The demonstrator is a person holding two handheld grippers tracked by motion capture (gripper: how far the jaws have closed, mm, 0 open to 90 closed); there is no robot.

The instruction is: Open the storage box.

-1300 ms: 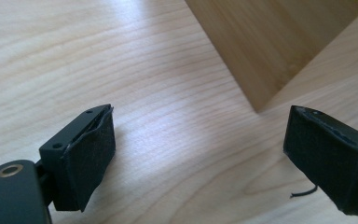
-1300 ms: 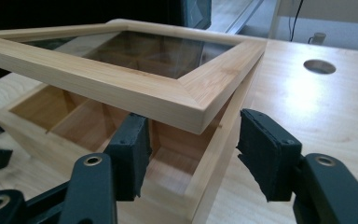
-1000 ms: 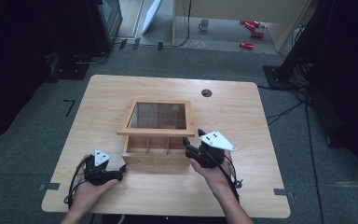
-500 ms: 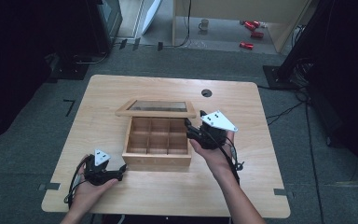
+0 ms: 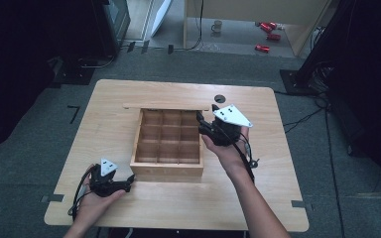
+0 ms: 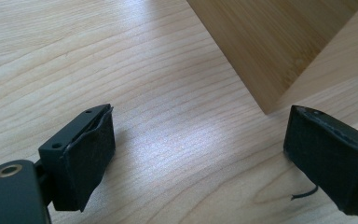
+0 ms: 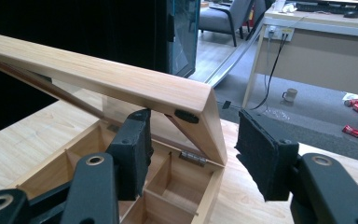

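Note:
A wooden box [image 5: 166, 172] with several empty compartments stands mid-table, its glass-paned lid [image 5: 166, 106] swung up on the far hinges. My right gripper [image 5: 202, 124] is at the lid's right end. In the right gripper view the lid [image 7: 102, 77] corner sits between the jaws of this gripper [image 7: 196, 154]. One pad [image 7: 137, 149] is tucked under the lid, the other [image 7: 256, 154] stands a gap away from its end. These jaws have just been closing. My left gripper [image 5: 128, 184] rests on the table by the box's front left corner, open [image 6: 200, 158], with the box corner [image 6: 270, 42] ahead.
The light wooden table [image 5: 129, 99] has a round cable hole [image 5: 220, 98] behind the box. On the floor beyond the table stand a mug [image 5: 218, 25] and red items [image 5: 268, 27]. Dark cabinets flank the far side.
The lid has gone from lying shut on the box to standing raised. My right gripper rose and moved away from me with it. The left gripper stayed put.

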